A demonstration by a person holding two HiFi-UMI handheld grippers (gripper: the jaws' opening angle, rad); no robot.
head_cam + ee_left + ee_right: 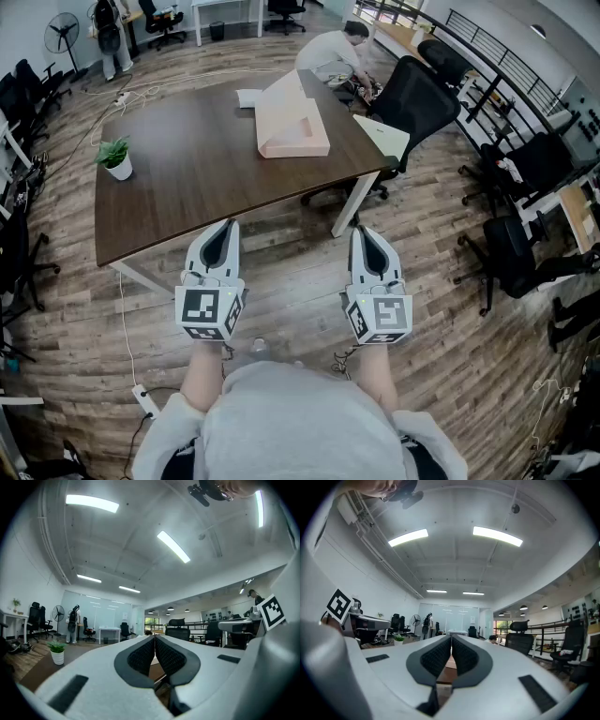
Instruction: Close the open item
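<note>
Pink cardboard box (298,131) near the far right corner of the bench (187,178) looks light and stiff; I would push its open lid's free edge. Left hand-held gripper (223,228) and right hand-held gripper (364,232) are both pressed together, empty.

Box (292,120) on table (206,183), potted plant (115,157) toward its left edge

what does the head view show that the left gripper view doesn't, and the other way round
Only the head view: the whole pink box with its lid raised, the plank floor and the wearer's grey top. Only the left gripper view: the ceiling with its light strips. Both: the brown table, the potted plant, the standing fan, and the left tool, jaws together with nothing between them.
</note>
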